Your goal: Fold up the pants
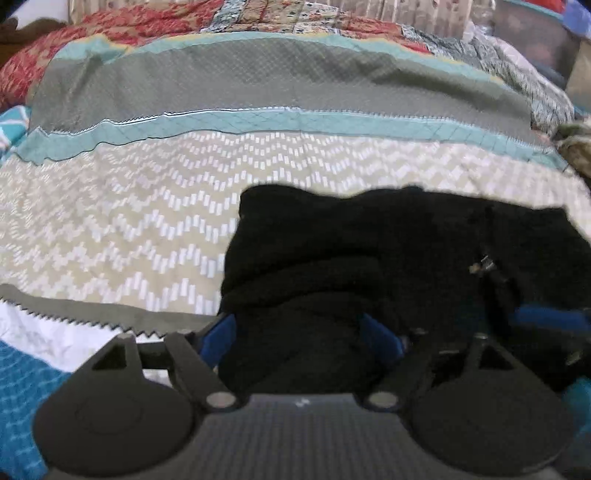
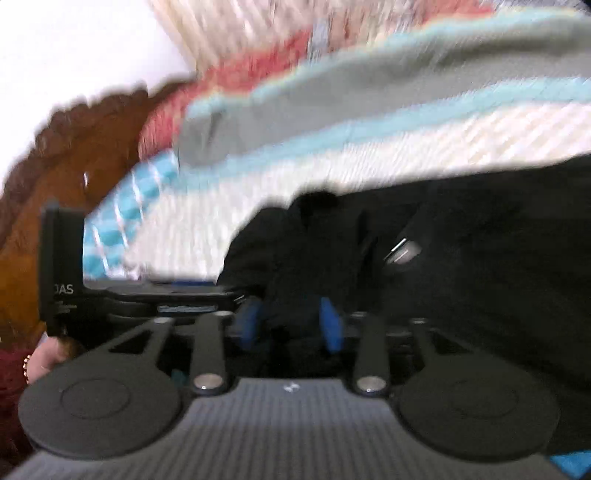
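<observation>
Black pants (image 1: 369, 251) lie bunched on a striped quilt (image 1: 147, 206). My left gripper (image 1: 301, 338) has its blue pads (image 1: 221, 334) on either side of a thick fold of the black fabric and is shut on it. In the blurred right wrist view the pants (image 2: 480, 258) fill the right side. My right gripper (image 2: 290, 325) is shut on black fabric between its blue pads (image 2: 330, 325). The left gripper's body (image 2: 62, 266) shows at the left of that view, close beside the right one. A metal zipper pull (image 2: 400, 251) shows on the pants.
The quilt has grey, teal and zigzag bands (image 1: 258, 99). A red patterned blanket (image 1: 110, 26) lies at the far side. A wooden headboard (image 2: 55, 166) stands at the left in the right wrist view. Clutter sits at the far right (image 1: 554, 44).
</observation>
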`<state>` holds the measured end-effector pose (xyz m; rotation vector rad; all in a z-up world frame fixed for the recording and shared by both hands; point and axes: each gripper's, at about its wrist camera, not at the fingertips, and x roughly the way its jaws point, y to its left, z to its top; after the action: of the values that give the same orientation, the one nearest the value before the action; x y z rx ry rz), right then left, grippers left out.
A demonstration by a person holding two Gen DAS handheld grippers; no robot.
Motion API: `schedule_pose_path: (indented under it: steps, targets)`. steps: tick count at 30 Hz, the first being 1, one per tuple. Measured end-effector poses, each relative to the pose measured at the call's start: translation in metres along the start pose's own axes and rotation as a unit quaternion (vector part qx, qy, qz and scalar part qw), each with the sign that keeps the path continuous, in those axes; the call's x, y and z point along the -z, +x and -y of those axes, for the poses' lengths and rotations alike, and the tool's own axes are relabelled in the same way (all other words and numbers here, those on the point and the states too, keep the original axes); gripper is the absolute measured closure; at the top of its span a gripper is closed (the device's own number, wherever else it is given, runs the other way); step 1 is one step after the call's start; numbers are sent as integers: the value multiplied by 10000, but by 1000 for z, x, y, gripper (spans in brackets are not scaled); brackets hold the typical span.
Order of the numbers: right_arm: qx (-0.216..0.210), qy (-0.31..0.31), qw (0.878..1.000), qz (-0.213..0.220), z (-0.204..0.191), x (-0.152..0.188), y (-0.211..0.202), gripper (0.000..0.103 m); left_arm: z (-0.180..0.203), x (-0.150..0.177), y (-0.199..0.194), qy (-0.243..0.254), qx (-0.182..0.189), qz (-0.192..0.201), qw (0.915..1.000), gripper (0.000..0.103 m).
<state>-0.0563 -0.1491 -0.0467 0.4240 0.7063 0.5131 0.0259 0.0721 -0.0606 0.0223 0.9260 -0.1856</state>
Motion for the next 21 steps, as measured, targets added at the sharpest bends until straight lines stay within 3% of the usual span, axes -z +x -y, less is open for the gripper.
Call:
schedule_pose_path:
  steps: [3,5,7,10,15,21]
  targets:
    - [390,84,9963,759,22,3,-54,50,10,-16,-26,83,55,181,9998,22]
    - [903,176,9886,1194,44,7,-86,43,29,-30,-38,249,153,313,9991,19]
    - [1409,339,9782,1487,68,14,-110,38,60,-45,-45,556,345,347,9973,13]
    - [1829,837,9662,1610,103,26,-129,38,120,-66,-43,1192,582,215,9909,11]
    - [1753,1293,9625,1617,134,39,-128,38,217,-94,-21,1726,929,-238,9803,10]
    - [1499,1479,9660,1502,146,41,-121,38,301,-102,21,1946,853,-816,9738,10]
